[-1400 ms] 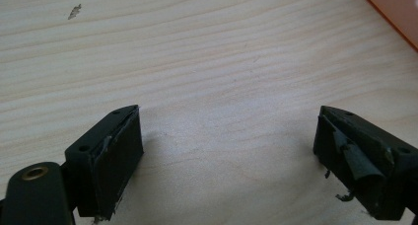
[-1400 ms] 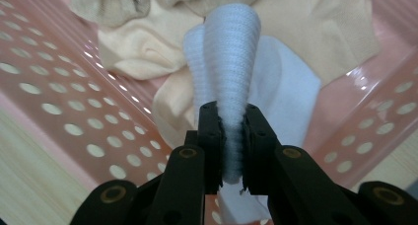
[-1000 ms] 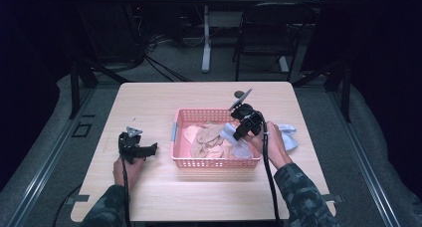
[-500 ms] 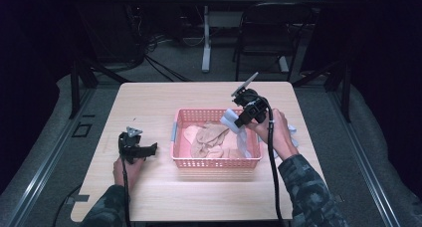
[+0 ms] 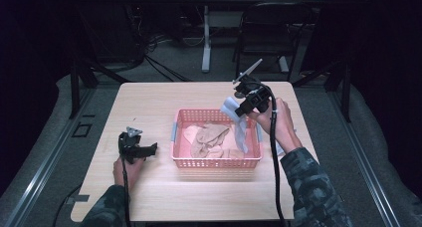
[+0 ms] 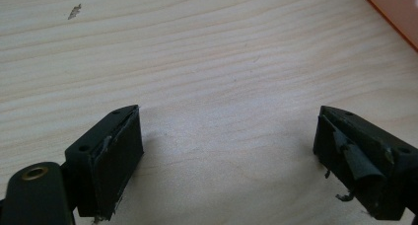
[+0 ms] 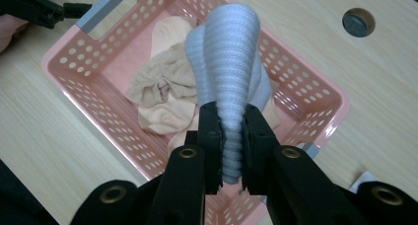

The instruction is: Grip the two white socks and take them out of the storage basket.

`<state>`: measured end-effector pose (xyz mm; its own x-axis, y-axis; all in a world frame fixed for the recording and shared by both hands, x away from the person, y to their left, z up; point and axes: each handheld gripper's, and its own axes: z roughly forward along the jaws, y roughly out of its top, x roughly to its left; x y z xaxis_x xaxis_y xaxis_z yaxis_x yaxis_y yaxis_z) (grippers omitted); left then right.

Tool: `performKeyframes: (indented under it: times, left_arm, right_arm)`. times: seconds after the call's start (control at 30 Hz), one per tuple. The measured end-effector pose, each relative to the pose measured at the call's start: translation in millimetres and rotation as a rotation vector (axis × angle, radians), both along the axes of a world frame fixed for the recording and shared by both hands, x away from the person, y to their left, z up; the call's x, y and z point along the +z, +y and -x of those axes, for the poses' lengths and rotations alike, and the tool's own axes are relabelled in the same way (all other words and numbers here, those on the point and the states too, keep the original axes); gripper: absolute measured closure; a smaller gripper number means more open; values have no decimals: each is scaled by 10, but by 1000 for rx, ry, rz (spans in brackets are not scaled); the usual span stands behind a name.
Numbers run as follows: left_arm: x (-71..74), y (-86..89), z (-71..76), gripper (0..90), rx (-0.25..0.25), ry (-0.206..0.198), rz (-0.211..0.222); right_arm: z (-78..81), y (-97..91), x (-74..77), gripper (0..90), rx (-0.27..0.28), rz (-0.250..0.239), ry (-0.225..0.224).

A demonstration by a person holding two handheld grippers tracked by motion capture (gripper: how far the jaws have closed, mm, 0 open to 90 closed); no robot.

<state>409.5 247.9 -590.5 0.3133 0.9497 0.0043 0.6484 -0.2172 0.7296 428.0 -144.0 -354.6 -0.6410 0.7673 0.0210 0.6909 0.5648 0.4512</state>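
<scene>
Sock point(image 7: 230, 72) hangs lengthwise over basket point(image 7: 79, 52), pinched by right gripper point(image 7: 230, 136) fingers.

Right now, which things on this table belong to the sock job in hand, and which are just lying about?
In the job:
- right gripper, shut on the ribbed light grey sock
- pink perforated plastic basket
- beige socks lying in the basket

Lying about:
- left gripper, fingers open, idle over the pale wooden table
- round dark cap set in the tabletop
- light cloth beside the basket, mostly hidden
</scene>
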Motion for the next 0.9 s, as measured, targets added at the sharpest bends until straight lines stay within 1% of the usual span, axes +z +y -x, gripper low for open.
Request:
performKeyframes:
  times: [0.13, 0.17, 0.23, 0.47, 0.6, 0.73, 0.9]
  left_arm:
    - [0, 0, 0, 112, 0, 0, 0]
    - [0, 0, 0, 113, 0, 0, 0]
    - [0, 0, 0, 113, 0, 1, 1]
    - [0, 1, -1, 113, -2, 0, -1]
    - [0, 0, -1, 113, -1, 0, 0]
    - [0, 1, -1, 113, -3, 0, -1]
    - [-1, 0, -1, 113, -1, -1, -1]
  right_arm:
    - [-5, -8, 84, 812, -2, -6, -16]
    - [-7, -17, 133, 812, -6, -5, -19]
    - [-10, -23, 149, 812, -6, -5, -22]
    - [-18, -92, 283, 812, -22, -11, -44]
    - [-14, -167, 374, 812, -40, -6, -62]
    - [-3, -225, 427, 813, -52, -5, -71]
    - [19, -347, 509, 813, -72, 3, -83]
